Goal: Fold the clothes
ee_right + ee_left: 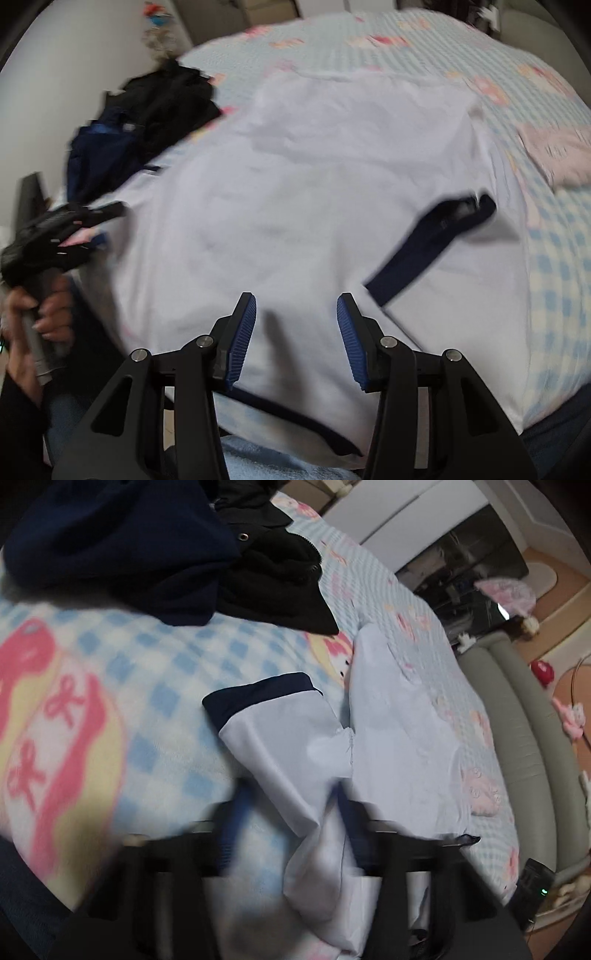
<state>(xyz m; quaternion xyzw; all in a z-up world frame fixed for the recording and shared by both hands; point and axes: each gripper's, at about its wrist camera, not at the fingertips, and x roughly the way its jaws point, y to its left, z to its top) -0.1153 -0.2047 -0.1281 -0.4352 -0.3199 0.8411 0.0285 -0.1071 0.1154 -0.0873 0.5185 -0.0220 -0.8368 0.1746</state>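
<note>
A white shirt [314,166] with navy trim lies spread flat on the bed. Its right sleeve, ending in a navy cuff [432,243], is folded in over the body. My right gripper [296,321] hovers open just above the shirt's near hem, with nothing between its fingers. In the left wrist view the other sleeve [280,738] with its navy cuff [258,694] lies on the blanket. My left gripper [293,812] is blurred, its fingers wide apart with sleeve fabric lying between them. A hand [51,306] holds the left gripper [92,218] at the shirt's left edge.
A heap of dark navy and black clothes [147,554] [155,110] sits on the blue checked blanket [147,664] beyond the shirt. A folded pink garment [557,155] lies at the right. The grey padded bed edge [517,738] borders the floor.
</note>
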